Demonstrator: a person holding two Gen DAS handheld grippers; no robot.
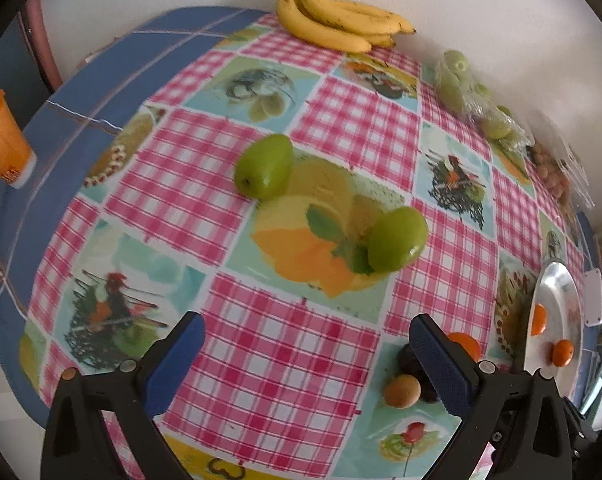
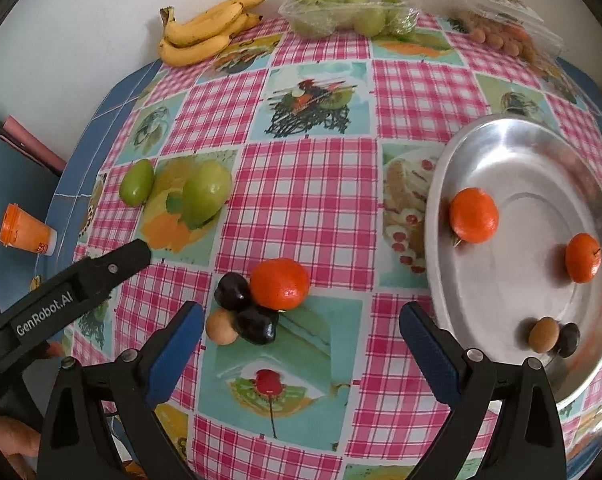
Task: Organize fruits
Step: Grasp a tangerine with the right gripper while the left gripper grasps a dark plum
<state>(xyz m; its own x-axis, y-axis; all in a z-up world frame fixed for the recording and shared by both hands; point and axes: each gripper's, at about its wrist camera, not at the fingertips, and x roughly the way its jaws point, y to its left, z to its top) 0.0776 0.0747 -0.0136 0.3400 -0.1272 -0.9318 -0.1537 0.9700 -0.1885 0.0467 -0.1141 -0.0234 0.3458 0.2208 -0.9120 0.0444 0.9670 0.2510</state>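
Observation:
My left gripper (image 1: pixel 307 332) is open and holds nothing, low over the checked tablecloth. Two green fruits (image 1: pixel 265 168) (image 1: pixel 397 238) lie ahead of it. My right gripper (image 2: pixel 301 320) is also open and holds nothing. Just beyond its fingertips a tangerine (image 2: pixel 279 284) sits on the cloth, touching two dark plums (image 2: pixel 233 290) (image 2: pixel 257 326) and a small brown fruit (image 2: pixel 220 332). To the right, a metal plate (image 2: pixel 521 160) holds two tangerines (image 2: pixel 473 220) (image 2: pixel 583 258), a brown fruit (image 2: pixel 543 334) and a dark fruit (image 2: pixel 569 340).
Bananas (image 2: pixel 205 28), a bag of green fruits (image 2: pixel 349 12) and a bag of brownish fruits (image 2: pixel 501 28) line the wall. An orange cup (image 2: pixel 25 236) lies at the table's left edge. One finger of the left gripper (image 2: pixel 113 266) reaches in from the left.

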